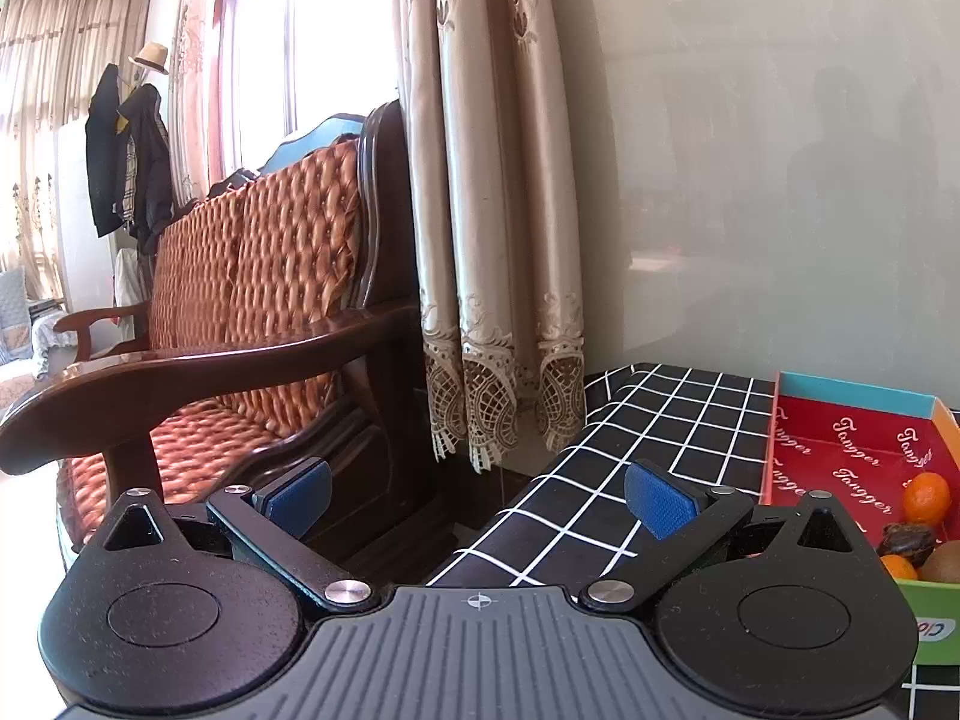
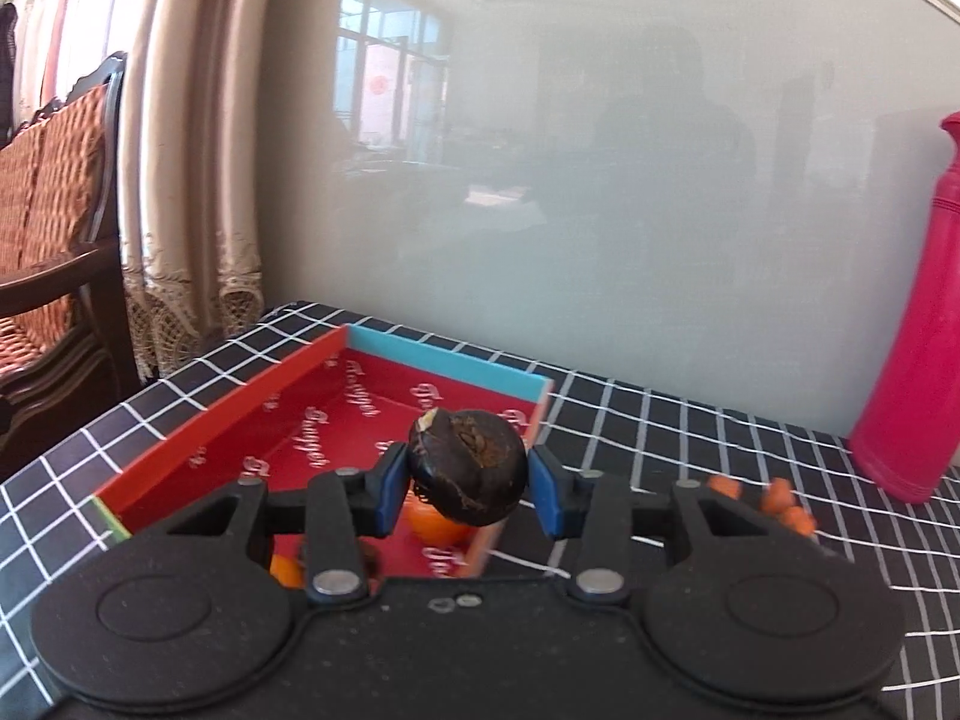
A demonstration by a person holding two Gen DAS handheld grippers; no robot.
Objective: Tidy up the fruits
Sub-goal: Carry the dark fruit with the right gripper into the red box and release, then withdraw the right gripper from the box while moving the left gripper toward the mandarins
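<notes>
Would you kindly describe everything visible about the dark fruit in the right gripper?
The dark fruit is roundish, brown-black and glossy, with a rough cracked patch and a pale scar at its upper left. It is clamped between the right gripper's blue pads, held above the near end of the red box, touching nothing else.

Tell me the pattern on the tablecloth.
The tablecloth is black with a white grid of lines, shown best in the left wrist view.

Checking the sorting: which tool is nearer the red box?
Right. The right tool hangs over the red box holding a dark fruit; the left tool, open, is beside it.
</notes>
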